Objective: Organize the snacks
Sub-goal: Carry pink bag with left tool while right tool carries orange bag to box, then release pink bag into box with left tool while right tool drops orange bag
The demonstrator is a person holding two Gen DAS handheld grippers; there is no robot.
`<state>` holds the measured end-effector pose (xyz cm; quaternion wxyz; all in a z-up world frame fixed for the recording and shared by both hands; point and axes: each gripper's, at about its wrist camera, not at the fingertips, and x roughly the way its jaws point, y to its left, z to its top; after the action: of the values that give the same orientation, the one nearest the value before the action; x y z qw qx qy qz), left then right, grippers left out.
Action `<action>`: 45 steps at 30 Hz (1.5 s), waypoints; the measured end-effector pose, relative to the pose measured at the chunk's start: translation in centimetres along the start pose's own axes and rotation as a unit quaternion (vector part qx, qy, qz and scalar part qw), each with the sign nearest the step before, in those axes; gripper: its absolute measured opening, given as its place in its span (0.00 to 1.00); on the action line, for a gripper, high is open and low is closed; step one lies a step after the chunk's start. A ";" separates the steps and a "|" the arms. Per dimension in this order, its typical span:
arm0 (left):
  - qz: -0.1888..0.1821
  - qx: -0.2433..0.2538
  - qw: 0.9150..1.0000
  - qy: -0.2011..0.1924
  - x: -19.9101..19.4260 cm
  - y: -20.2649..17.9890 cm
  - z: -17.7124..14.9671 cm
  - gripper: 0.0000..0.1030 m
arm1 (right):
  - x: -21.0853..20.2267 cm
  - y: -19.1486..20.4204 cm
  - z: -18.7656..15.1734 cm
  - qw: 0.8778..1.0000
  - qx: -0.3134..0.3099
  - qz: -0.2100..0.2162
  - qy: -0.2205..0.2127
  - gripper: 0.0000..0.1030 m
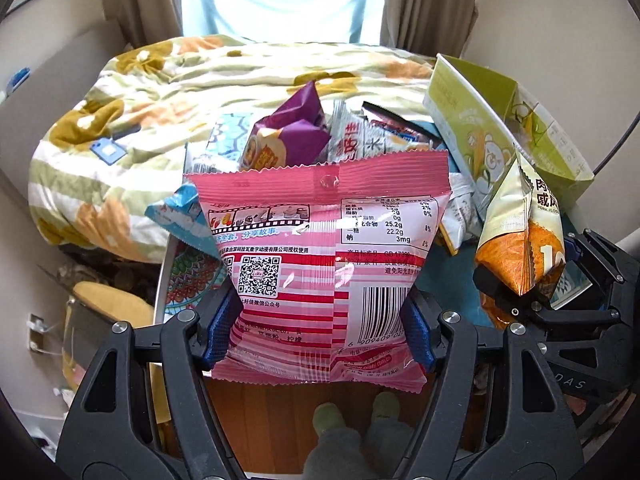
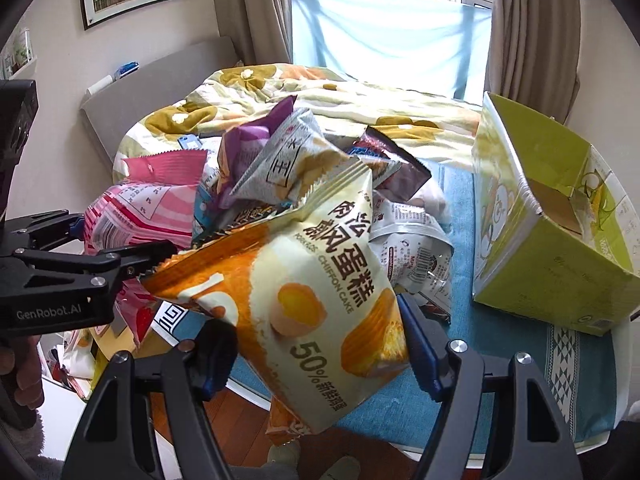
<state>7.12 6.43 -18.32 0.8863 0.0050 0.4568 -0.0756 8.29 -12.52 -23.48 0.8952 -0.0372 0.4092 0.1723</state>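
Note:
My left gripper [image 1: 318,328] is shut on a pink striped snack bag [image 1: 320,264], held upright above the table's near edge; the bag also shows in the right wrist view [image 2: 136,216]. My right gripper [image 2: 316,344] is shut on a yellow-orange chiffon cake bag [image 2: 320,292], which also shows in the left wrist view [image 1: 520,240] beside the pink bag. A heap of snack packets [image 2: 304,168] lies on the table behind both bags. An open green carton [image 2: 548,220] stands at the right, empty as far as I can see.
A blue patterned tablecloth [image 2: 500,360] covers the round table. A bed with a flowered quilt [image 1: 140,120] stands just behind it, under a curtained window. Wooden floor and the person's slippers [image 1: 352,412] lie below. A chair [image 1: 112,300] stands at the lower left.

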 end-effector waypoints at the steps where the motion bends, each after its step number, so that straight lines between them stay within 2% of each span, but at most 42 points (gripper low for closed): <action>1: -0.004 0.003 1.000 -0.004 -0.4 -0.3 0.5 0.65 | -0.6 -0.2 0.1 1.000 0.004 -0.003 -0.005 0.67; 7: -0.020 0.025 0.999 -0.038 -2.0 -3.3 4.8 0.65 | -3.8 -2.4 2.2 0.999 0.038 -0.020 -0.023 0.67; 9: -0.035 0.034 0.998 -0.039 -1.9 -4.8 6.8 0.65 | -4.8 -3.3 3.5 0.998 0.047 -0.027 -0.033 0.67; 14: -0.041 0.039 0.997 -0.057 -0.5 -9.5 12.2 0.65 | -6.7 -7.8 6.7 0.996 0.058 -0.034 -0.051 0.67; 22: -0.056 0.042 0.995 -0.066 5.2 -19.5 21.2 0.65 | -7.2 -17.8 12.0 0.995 0.056 -0.061 -0.050 0.67; 26: -0.060 0.047 0.996 -0.034 9.9 -24.3 25.0 0.65 | -6.4 -23.2 13.1 0.995 0.066 -0.055 -0.046 0.67; 30: -0.051 0.056 0.997 0.001 14.9 -28.0 27.1 0.65 | -5.2 -28.1 13.8 0.995 0.084 -0.042 -0.032 0.67; 34: -0.045 0.072 0.995 0.042 19.3 -30.4 28.6 0.68 | -3.4 -31.8 14.2 0.995 0.082 -0.050 -0.007 0.67; 36: -0.030 0.086 0.994 0.053 20.6 -31.4 28.9 0.80 | -2.8 -33.3 14.3 0.994 0.096 -0.045 0.004 0.67; 37: -0.019 0.093 0.994 0.052 21.0 -31.6 28.8 0.93 | -2.6 -33.8 14.2 0.994 0.100 -0.044 0.008 0.67; 38: -0.016 0.096 0.994 0.047 21.0 -31.7 28.6 0.97 | -2.4 -34.3 14.2 0.994 0.103 -0.044 0.011 0.67; 41: -0.022 0.099 0.994 0.052 21.1 -31.5 28.7 0.97 | -1.9 -35.2 14.3 0.992 0.113 -0.046 0.015 0.67; 45: -0.015 0.098 0.994 0.047 19.3 -30.0 27.9 0.97 | -1.4 -36.4 14.1 0.989 0.136 -0.046 0.019 0.67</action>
<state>36.51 -27.92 -15.90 0.8577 0.0886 0.4887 -0.1330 29.90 -44.09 -15.78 0.8909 0.0624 0.4439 0.0730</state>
